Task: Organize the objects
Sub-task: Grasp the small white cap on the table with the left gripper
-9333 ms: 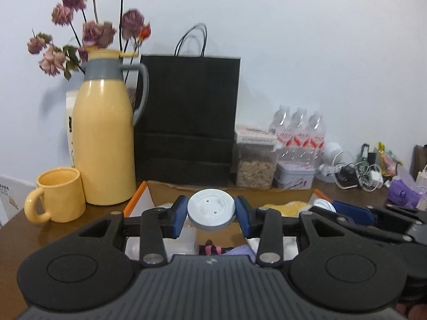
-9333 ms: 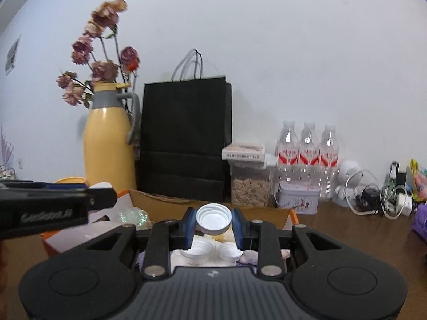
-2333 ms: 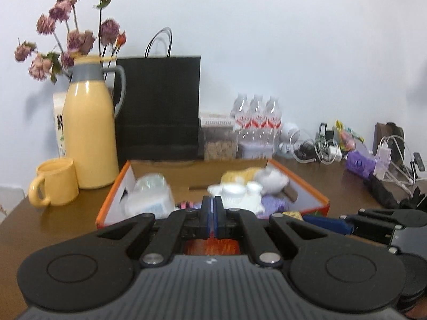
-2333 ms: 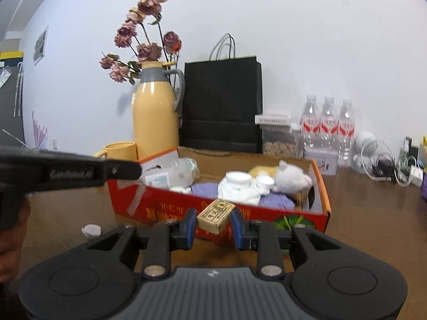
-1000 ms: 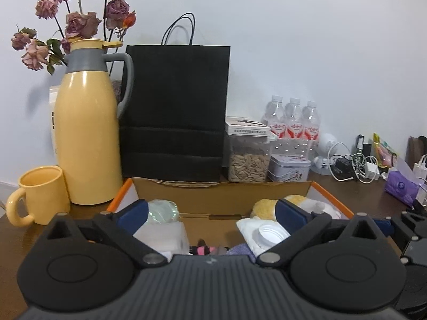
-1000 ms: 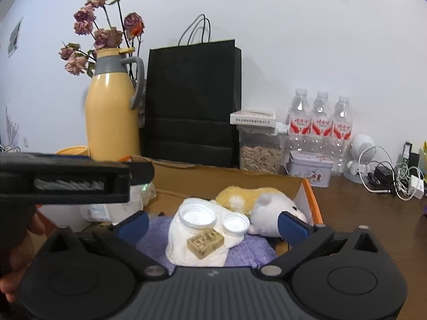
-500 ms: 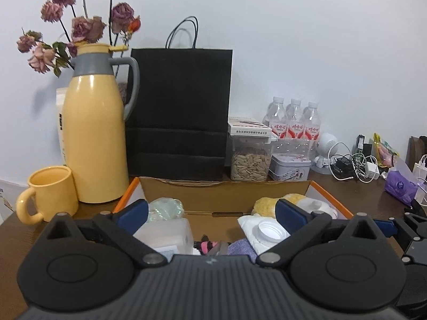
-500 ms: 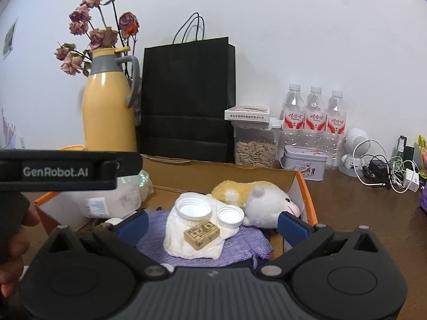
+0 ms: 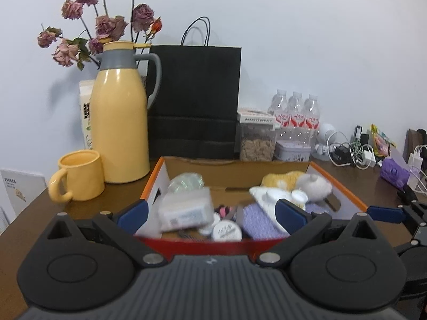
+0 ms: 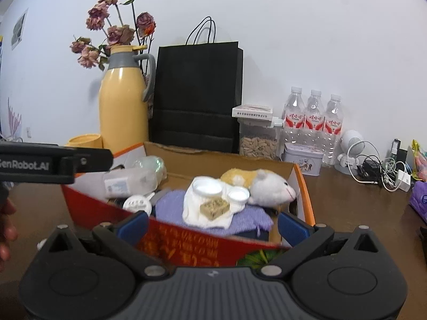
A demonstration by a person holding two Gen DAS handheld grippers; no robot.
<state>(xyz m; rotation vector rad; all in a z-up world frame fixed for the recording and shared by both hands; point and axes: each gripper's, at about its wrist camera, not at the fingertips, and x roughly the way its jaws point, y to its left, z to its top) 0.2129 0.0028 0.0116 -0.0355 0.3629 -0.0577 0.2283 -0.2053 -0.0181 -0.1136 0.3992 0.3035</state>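
Box (image 10: 300, 184) top is open for reach-in from above & front, w/ jug (image 10: 123, 106), black bag (image 10: 197, 96) & bottles (image 10: 315, 117) crowding behind it.

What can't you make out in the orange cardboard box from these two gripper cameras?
- Left wrist view: the clear plastic bottle label is motion-blurred, unreadable.
- Right wrist view: the red printed front wall is blurred and cut by the right gripper.
- Under the purple knitted cloth: hidden in both views.
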